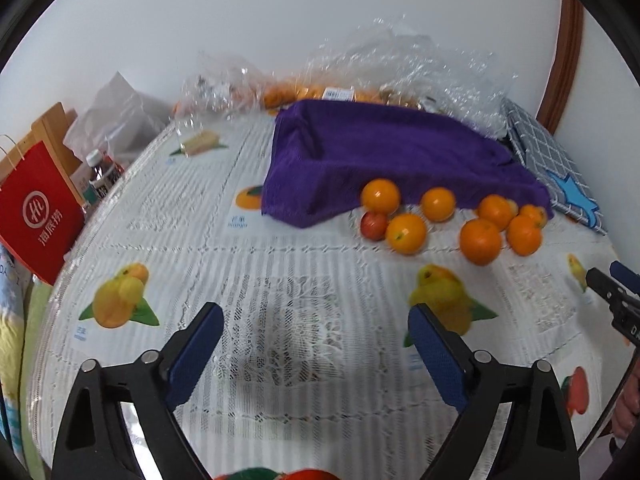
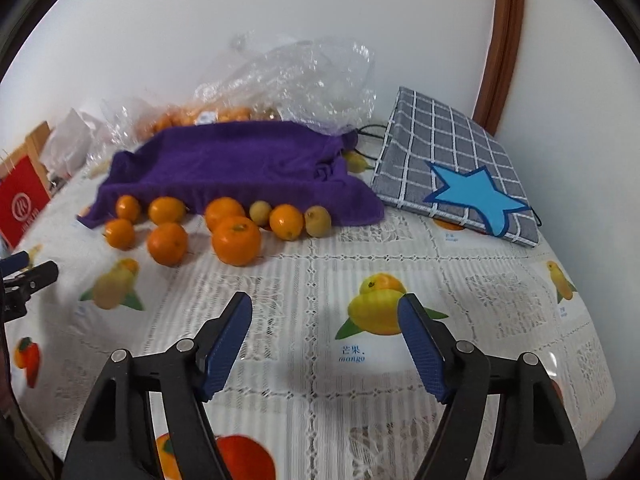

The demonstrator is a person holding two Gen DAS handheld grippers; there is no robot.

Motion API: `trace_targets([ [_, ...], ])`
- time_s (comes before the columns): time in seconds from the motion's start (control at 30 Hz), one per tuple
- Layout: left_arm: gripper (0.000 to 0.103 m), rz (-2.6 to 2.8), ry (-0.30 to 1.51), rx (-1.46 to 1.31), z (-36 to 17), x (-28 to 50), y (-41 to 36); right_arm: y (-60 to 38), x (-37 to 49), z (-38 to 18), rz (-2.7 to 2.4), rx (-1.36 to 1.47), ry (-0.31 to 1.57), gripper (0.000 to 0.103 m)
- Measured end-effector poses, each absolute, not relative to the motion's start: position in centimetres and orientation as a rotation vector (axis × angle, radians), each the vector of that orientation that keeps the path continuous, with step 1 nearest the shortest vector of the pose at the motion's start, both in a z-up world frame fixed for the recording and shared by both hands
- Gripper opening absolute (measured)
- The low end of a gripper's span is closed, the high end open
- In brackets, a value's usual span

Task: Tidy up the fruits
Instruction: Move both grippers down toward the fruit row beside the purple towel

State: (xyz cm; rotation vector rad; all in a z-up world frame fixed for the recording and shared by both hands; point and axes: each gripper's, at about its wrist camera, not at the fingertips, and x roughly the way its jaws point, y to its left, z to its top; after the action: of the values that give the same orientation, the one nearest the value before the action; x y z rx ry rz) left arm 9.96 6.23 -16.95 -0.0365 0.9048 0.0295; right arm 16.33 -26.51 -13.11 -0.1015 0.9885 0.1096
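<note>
Both my left tongs [image 1: 316, 340] and right tongs [image 2: 325, 330] hang open, empty, above the tabletop [image 2: 304, 280]. Oranges [image 2: 236, 240] lie far, along the purple cloth's [image 2: 240, 160] near edge: seven, plus two yellowish fruits [image 2: 318, 221]. I judge them firm, light, prone to rolling; grip across the middle.

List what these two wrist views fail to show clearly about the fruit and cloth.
- Under the purple cloth: hidden in both views.
- Fruit in the clear plastic bag: number unreadable, crinkled film and cloth block it.
- Small red fruit: type unclear in the left view, blurred, half behind oranges.
</note>
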Motion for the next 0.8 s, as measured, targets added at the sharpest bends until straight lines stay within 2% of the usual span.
trace_targets([
  [0.13,0.076,0.015,0.942,-0.048,-18.4,10.7,6.7,-27.0,17.4,-14.6,0.047,-0.068,1.003,0.075],
  [0.2,0.075,0.008,0.947,-0.047,-18.9,10.8,6.9,-27.3,18.3,-15.2,0.059,-0.045,1.026,0.071],
  [0.63,0.073,-0.067,0.937,-0.092,-18.8,12.2,7.0,-29.6,21.3,-17.7,0.069,0.008,1.084,0.069],
  [0.77,0.063,-0.061,0.933,-0.092,-18.8,12.9,6.9,-29.0,23.1,-18.5,0.11,0.029,1.11,0.054],
  [0.8,0.059,-0.063,0.935,-0.092,-18.8,13.1,6.8,-28.7,23.7,-18.8,0.123,0.028,1.122,0.054],
])
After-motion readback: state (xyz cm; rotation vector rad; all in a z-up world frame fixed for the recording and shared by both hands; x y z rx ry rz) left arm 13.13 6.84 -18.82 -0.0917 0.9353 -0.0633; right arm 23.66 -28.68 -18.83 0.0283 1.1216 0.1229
